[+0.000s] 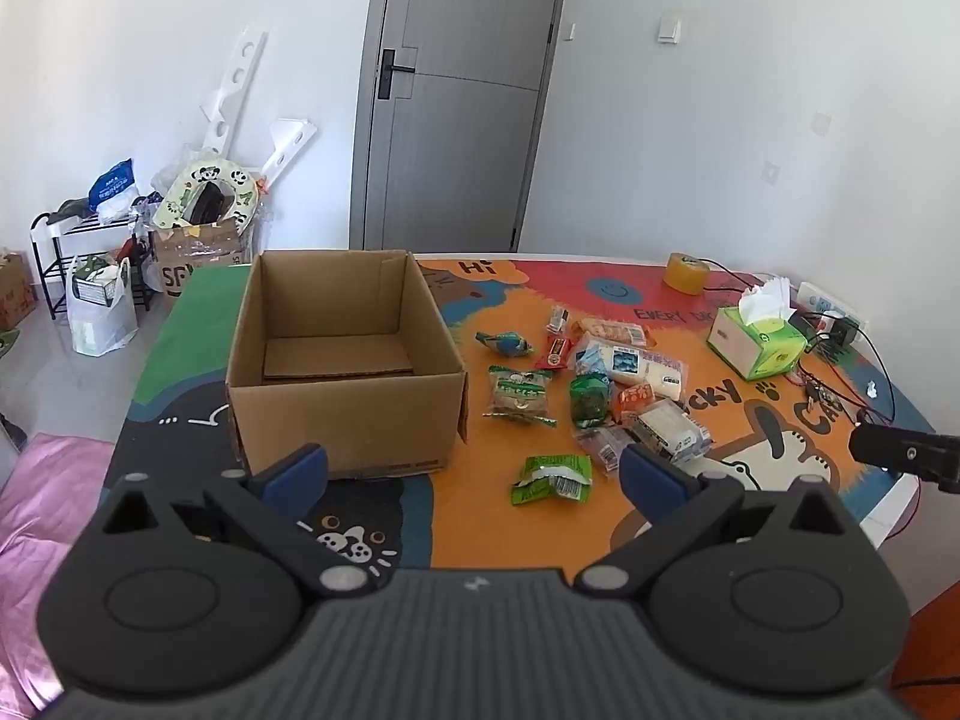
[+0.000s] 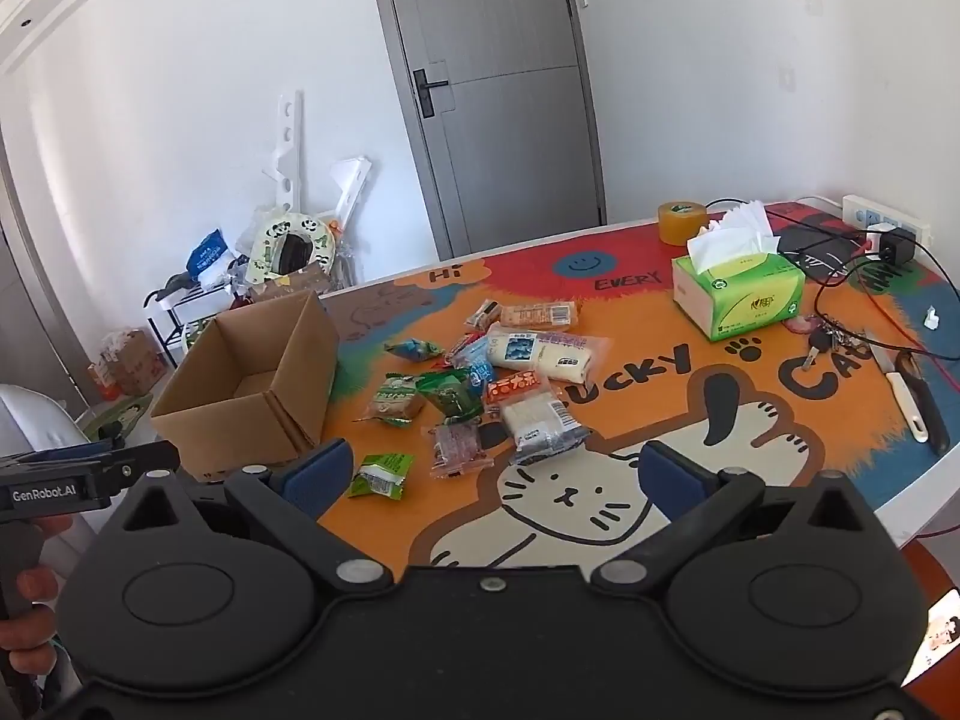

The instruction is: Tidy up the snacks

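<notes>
**Both grippers wide open, snacks all out on the mat**

Left wrist view first: my left gripper (image 1: 474,471) sits at the bottom of the frame with its jaws spread wide and nothing between them. The cardboard box (image 1: 345,360) is centre-left, open on top, with only a flat cardboard sheet lying inside. The snack pile (image 1: 600,384) is scattered just right of the box, mid-frame, on the cartoon cat mat (image 1: 480,528). A small green packet (image 1: 552,478) lies closest to me, right between the fingertips as the camera sees it, but nothing is touching it. The green tissue box (image 1: 755,343) is over at the right, and the tape roll (image 1: 687,272) is further up.

Right wrist view: my right gripper (image 2: 492,474) is also fully open and empty. Here the cardboard box (image 2: 246,396) lands on the left and the snack pile (image 2: 492,378) is dead centre. The small green packet (image 2: 380,475) is just inside the left fingertip. The left gripper (image 2: 90,468) pokes in from the left edge, with the hand (image 2: 30,618) holding it at lower left. The tissue box (image 2: 738,294) is upper right.
</notes>
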`<state>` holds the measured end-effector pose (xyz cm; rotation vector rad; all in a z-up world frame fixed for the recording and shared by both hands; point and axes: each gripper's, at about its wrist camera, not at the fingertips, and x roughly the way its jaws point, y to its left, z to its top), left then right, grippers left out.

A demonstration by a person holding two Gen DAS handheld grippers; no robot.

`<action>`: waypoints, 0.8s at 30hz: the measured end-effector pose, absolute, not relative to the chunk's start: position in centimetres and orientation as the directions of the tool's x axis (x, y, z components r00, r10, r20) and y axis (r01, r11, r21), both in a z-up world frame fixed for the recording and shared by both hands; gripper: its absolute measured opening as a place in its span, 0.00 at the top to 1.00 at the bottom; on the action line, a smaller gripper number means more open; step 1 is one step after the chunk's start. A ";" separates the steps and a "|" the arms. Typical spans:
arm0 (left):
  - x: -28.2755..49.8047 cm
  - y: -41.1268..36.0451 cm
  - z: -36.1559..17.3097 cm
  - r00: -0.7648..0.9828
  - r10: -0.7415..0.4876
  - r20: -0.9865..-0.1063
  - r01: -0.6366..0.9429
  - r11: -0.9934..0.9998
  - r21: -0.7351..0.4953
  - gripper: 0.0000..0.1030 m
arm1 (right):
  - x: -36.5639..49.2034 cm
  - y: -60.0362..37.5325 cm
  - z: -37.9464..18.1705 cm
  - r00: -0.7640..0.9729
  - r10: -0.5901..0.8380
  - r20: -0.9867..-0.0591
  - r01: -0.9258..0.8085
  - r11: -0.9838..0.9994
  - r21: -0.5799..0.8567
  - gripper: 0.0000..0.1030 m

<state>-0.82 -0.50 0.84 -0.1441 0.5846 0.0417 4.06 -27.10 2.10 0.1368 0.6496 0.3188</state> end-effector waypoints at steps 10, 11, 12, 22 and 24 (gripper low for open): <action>-0.6 -0.1 0.8 0.831 0.004 -0.556 -0.084 0.989 -0.120 0.00 | 3.8 -26.4 2.0 0.748 0.351 -0.564 -0.277 0.936 0.215 0.00; -0.6 -0.1 0.6 0.831 0.003 -0.556 -0.084 0.989 -0.120 0.00 | 3.8 -26.3 2.1 0.748 0.351 -0.563 -0.280 0.936 0.213 0.00; -0.6 0.0 0.6 0.831 0.003 -0.556 -0.085 0.989 -0.121 0.00 | 3.7 -26.3 2.1 0.749 0.353 -0.561 -0.282 0.936 0.213 0.00; -0.6 0.3 0.3 0.834 0.011 -0.552 -0.086 0.990 -0.109 0.00 | 4.0 -26.3 1.7 0.736 0.366 -0.570 -0.288 0.931 0.227 0.00; -0.8 0.3 0.2 0.834 0.012 -0.552 -0.086 0.990 -0.109 0.00 | 3.9 -26.2 1.6 0.733 0.367 -0.573 -0.292 0.930 0.221 0.00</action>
